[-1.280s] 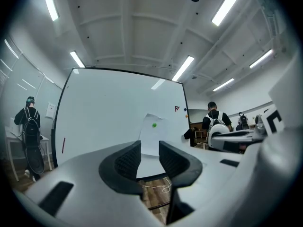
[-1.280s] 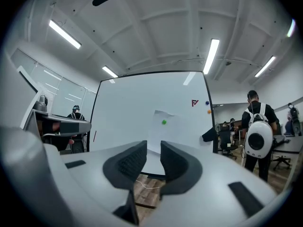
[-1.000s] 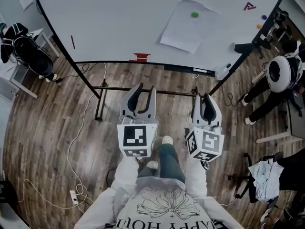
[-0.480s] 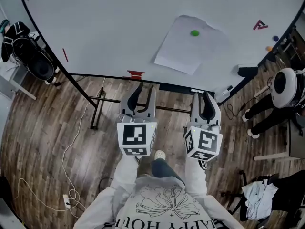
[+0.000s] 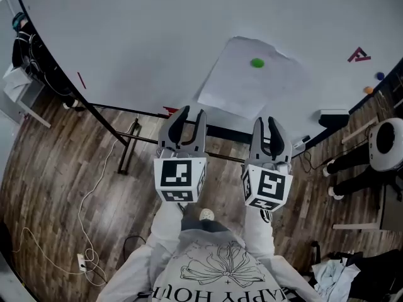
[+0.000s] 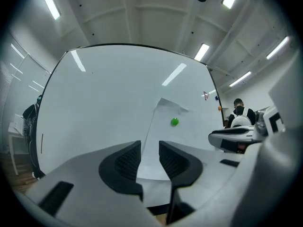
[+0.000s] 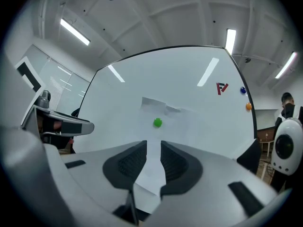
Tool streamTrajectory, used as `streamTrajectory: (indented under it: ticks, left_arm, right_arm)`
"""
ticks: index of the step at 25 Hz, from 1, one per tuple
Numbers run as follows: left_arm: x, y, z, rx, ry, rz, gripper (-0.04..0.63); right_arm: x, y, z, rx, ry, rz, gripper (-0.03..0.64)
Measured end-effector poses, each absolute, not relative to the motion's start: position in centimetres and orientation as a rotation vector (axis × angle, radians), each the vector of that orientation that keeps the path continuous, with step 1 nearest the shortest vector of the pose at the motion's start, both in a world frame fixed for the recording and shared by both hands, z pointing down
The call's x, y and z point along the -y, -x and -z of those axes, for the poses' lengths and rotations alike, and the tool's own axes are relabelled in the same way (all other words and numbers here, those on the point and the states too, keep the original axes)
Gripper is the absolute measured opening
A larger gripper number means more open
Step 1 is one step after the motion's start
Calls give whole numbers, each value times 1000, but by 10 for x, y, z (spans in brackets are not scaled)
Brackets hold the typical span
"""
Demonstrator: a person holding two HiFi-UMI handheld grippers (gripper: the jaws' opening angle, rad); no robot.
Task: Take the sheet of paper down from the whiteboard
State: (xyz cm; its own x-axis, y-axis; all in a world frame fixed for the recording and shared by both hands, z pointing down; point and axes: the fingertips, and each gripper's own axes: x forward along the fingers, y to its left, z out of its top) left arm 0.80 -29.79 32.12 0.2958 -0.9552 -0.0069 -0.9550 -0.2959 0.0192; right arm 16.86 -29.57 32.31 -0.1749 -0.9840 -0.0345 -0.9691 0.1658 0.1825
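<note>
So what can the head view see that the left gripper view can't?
Only the head view shows the wood floor, the person's shirt and the marker cubes. Only the left gripper view shows the ceiling lights. Both show the whiteboard, the paper, its green magnet and the open left claw.

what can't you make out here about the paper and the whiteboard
- Sheet of paper: lower right corner, left gripper view, behind the left gripper.
- Whiteboard: top edge, head view, cut off by the frame.
- Red mark: head view, too small to read.
- What lies behind the sheet: all views, covered by the paper.
</note>
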Motion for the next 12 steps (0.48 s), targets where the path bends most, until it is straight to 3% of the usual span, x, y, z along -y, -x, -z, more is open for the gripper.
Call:
streamTrajectory:
  ticks: [12]
  left_arm:
    - [351, -15, -344, 1757, -2506, -47, 111]
  right_arm:
    - [339, -174, -327, 2321, -1955, 227, 87]
